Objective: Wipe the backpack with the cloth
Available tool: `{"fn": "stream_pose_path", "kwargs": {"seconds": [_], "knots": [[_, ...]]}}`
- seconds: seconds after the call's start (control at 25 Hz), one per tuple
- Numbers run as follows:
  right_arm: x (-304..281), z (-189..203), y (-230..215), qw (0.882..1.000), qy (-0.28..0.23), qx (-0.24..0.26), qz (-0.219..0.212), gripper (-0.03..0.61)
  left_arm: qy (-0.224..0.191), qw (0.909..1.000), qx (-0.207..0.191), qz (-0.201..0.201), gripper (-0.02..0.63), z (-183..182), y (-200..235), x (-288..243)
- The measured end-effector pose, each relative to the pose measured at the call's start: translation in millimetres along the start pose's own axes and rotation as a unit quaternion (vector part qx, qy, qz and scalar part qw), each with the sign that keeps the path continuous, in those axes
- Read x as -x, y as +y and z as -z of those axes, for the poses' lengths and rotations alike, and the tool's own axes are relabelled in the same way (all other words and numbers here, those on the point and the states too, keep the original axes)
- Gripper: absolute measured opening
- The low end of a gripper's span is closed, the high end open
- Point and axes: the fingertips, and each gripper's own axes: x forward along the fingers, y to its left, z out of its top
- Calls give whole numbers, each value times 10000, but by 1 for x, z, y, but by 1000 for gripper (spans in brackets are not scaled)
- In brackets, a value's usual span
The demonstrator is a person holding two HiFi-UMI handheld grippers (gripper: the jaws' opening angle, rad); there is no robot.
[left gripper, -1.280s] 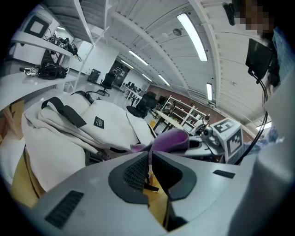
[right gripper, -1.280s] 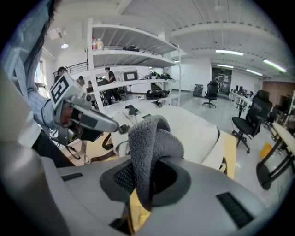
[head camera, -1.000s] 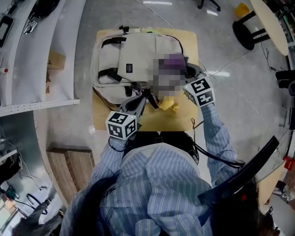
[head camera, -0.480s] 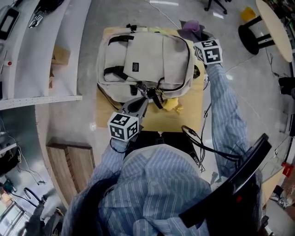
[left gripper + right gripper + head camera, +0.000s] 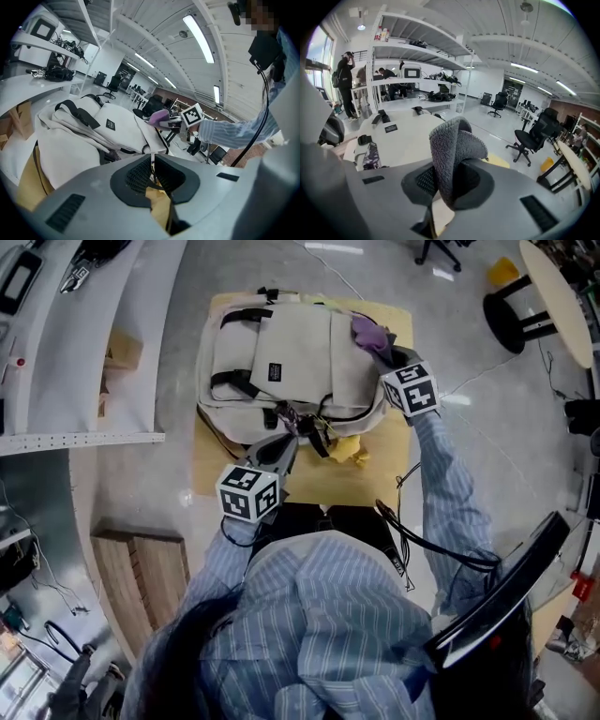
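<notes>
Nearest me, the left gripper [image 5: 292, 434] sits at 6 o'clock on the table [image 5: 347, 486]. Its jaws are clenched together at the near edge of the backpack [image 5: 281, 352], right by the dark zipper pulls [image 5: 298, 418]. I can't tell whether they pinch anything thin. Just to its right, at about 5 o'clock, a crumpled yellow lump [image 5: 348, 450] lies on the bare wood, touching the bag's rim. The backpack lies flat across the middle and far half of the table. It is beige, with black straps [image 5: 230, 385] on its 9 o'clock side and a small dark label [image 5: 274, 372] near its centre.

Farther out, at 1 o'clock, the right gripper [image 5: 382, 349] has its jaws grasping the cloth [image 5: 367, 331]. This folded wad reads purple from above and grey in the right gripper view, where it bulges up from between the jaws. The cloth is on the backpack's far right corner, over the zipper line.

Beyond the table, white shelving [image 5: 84, 352] runs along 9 o'clock. A black office chair [image 5: 529, 138] stands on the grey floor [image 5: 469, 446].
</notes>
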Motion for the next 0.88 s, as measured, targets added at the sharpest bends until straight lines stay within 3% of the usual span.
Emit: {"fn": "stream_pose_path", "kwargs": {"seconds": [0.2, 0.48, 0.72, 0.88], "knots": [[32, 39, 62, 9987, 58, -202, -461, 41, 60, 9998, -96, 168, 23, 1, -12, -9], [74, 76, 133, 9957, 141, -33, -914, 41, 215, 9985, -247, 440, 23, 6, -30, -26], [100, 97, 165, 9930, 308, 18, -1143, 41, 315, 9971, -330, 602, 23, 6, -42, -37], [112, 91, 161, 9931, 212, 68, -1155, 41, 346, 9968, -342, 628, 23, 6, -43, -41]]}}
